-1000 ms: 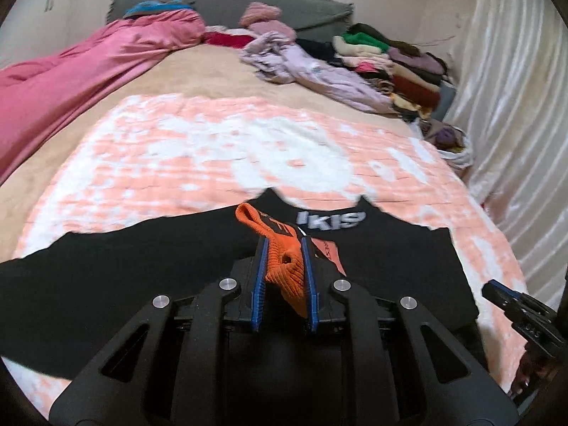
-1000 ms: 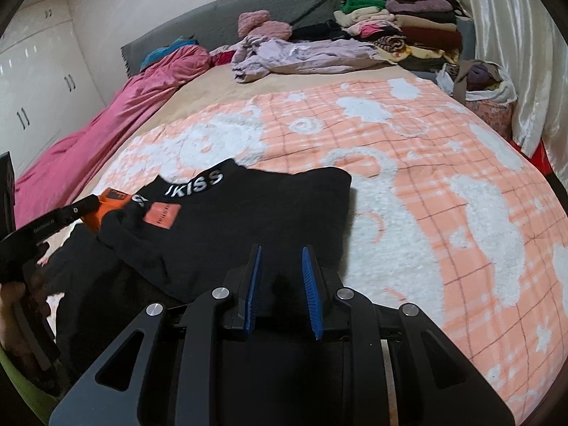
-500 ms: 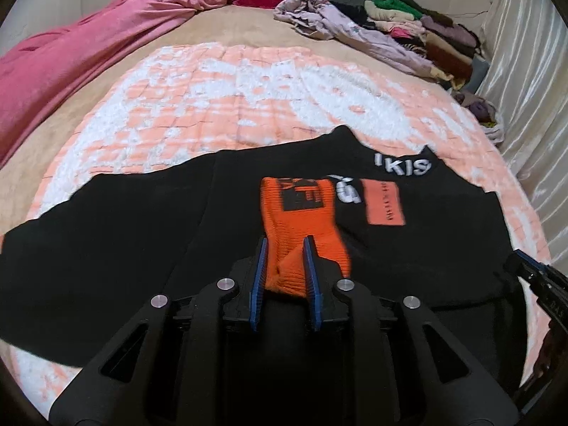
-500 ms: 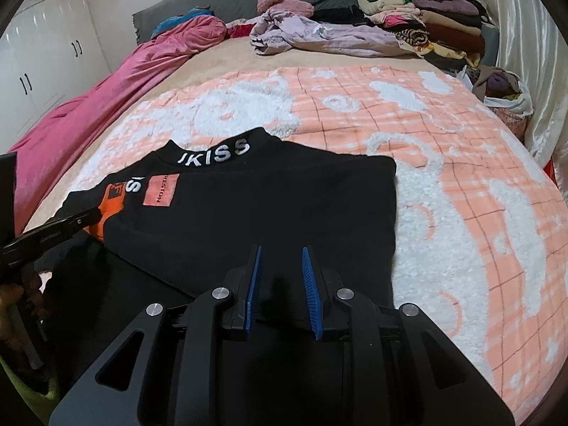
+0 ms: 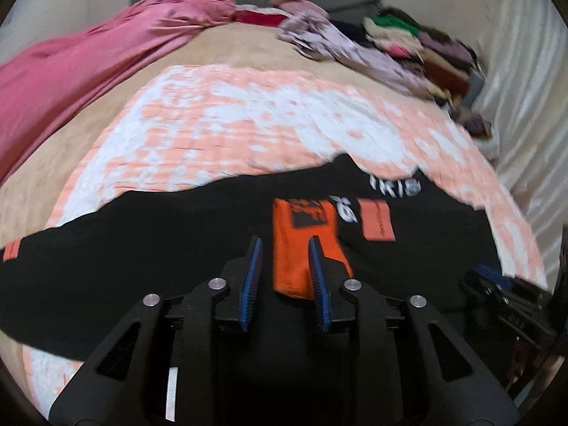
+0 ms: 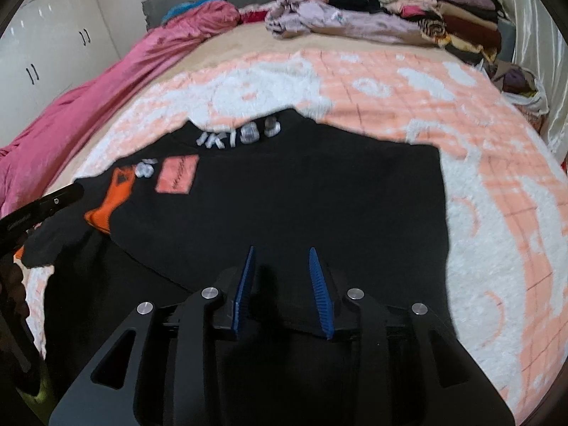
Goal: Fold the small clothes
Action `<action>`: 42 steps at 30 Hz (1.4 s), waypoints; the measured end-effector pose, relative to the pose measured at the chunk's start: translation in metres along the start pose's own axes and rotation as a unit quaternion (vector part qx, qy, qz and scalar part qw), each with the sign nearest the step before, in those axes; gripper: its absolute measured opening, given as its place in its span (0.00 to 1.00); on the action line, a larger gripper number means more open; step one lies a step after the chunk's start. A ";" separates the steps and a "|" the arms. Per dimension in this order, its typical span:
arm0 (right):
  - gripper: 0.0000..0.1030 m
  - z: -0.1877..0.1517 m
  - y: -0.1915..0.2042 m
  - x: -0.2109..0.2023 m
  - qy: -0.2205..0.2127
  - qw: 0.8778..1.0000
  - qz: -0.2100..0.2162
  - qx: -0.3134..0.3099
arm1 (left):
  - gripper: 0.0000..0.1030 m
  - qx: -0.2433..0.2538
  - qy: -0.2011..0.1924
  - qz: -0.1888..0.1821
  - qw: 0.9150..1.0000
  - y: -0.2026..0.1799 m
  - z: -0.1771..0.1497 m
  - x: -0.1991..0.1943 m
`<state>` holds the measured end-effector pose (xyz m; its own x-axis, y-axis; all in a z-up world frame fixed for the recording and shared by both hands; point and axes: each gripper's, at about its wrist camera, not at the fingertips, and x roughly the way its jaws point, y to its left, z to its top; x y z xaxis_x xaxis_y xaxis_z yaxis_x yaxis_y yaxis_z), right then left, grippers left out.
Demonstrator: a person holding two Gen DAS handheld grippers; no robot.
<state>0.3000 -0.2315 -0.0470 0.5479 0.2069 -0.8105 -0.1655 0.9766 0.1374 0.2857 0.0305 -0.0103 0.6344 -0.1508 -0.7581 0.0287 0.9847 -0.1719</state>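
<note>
The left gripper has its blue pads spread apart over the orange cuff of a black top; the cuff lies flat between and past the fingers, gripped by neither, folded across the garment's chest beside an orange patch. The right gripper stands open too, hovering over the lower part of the same black top, with nothing between its pads. From that side the left gripper's dark finger shows at the picture's edge, near the cuff.

The top lies spread on a peach-and-white blanket covering the bed, its collar lettering pointing toward the headboard. Farther off, a pink quilt runs along the left side, and a lilac garment sprawls next to a stack of folded clothes by the pale curtain.
</note>
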 end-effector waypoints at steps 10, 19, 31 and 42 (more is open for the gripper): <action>0.34 -0.003 0.000 0.005 0.010 1.000 0.005 0.011 | 0.30 0.007 0.052 0.011 0.999 0.004 -0.013 0.033; 0.40 -0.002 0.012 -0.027 -0.018 1.000 0.020 0.007 | 0.38 -0.008 0.008 0.034 0.999 0.022 -0.002 -0.002; 0.66 0.011 0.069 -0.062 -0.063 0.996 0.049 -0.038 | 0.70 -0.055 -0.048 0.097 0.993 0.080 -0.006 -0.054; 0.70 0.023 0.122 -0.065 -0.074 0.992 0.072 -0.069 | 0.82 -0.111 -0.078 0.141 0.981 0.137 -0.024 -0.088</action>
<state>0.2627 -0.1240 0.0355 0.6228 0.3607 -0.6943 -0.3560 0.9208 0.1591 0.2157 0.1762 0.0178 0.7041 0.1575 -0.6924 -0.3227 0.9396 -0.1145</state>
